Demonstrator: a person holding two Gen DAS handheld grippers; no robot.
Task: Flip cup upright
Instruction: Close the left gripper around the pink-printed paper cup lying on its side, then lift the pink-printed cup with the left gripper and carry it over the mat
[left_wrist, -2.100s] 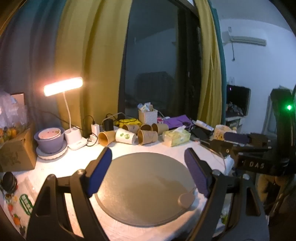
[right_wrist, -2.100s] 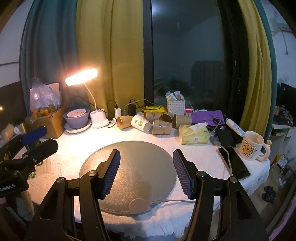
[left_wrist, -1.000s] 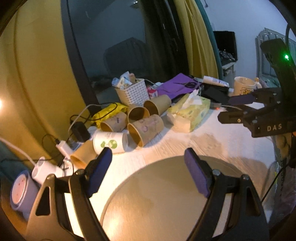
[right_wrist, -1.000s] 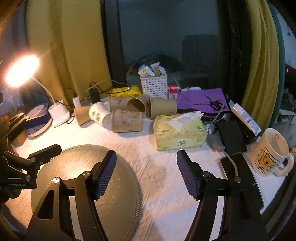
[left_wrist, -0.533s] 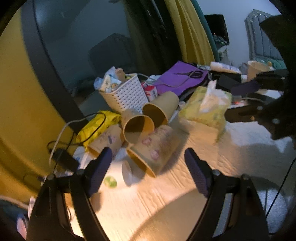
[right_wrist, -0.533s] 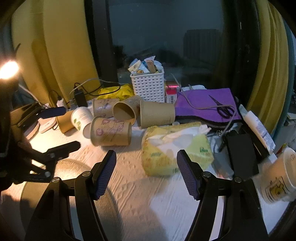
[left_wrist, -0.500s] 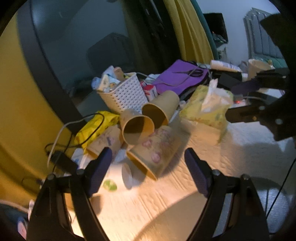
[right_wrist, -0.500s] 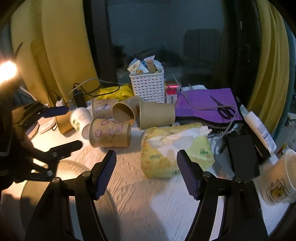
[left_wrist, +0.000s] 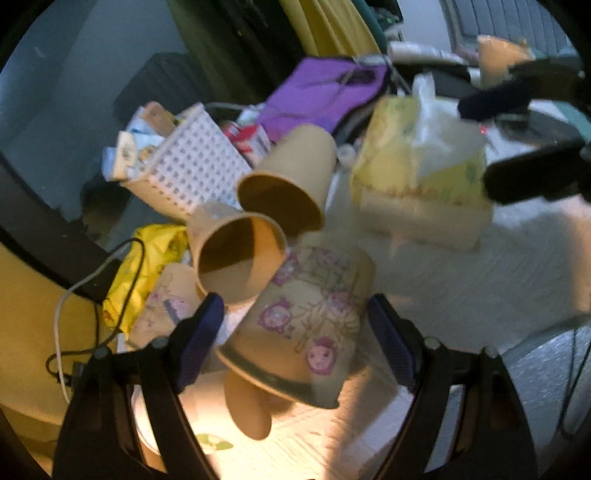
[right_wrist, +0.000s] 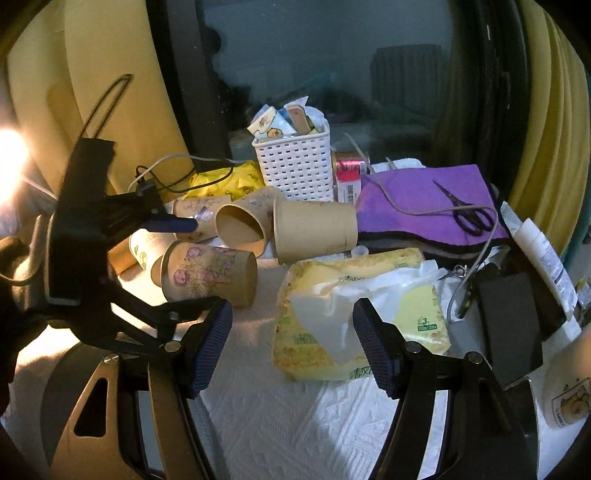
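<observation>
At the far left a lamp (right_wrist: 9, 168) throws warm light over the white quilted cloth on the counter (right_wrist: 314, 424). The left tongs (left_wrist: 295, 328) stand wide open, their ribbed blue pads on either side of a printed paper cup (left_wrist: 306, 325) that lies on its side, gripping nothing; whether the pads touch its waxy wall cannot be told. From the right wrist view that cup (right_wrist: 210, 271) shows pink cartoon faces and its round base turned toward the tissue box. Just behind it lie two plain brown paper cups, one with its hollow mouth facing forward (right_wrist: 242, 225), the other a smooth cone on its side (right_wrist: 316, 229). Behind them stands a white perforated plastic basket (right_wrist: 295, 166) stuffed with packets. The right tongs (right_wrist: 291, 339) are also open and empty, hovering over a soft yellow tissue box (right_wrist: 354, 306) with a crumpled sheet poking out. Farther right, black scissors (right_wrist: 465, 210) rest on a purple cloth (right_wrist: 417, 206).
</observation>
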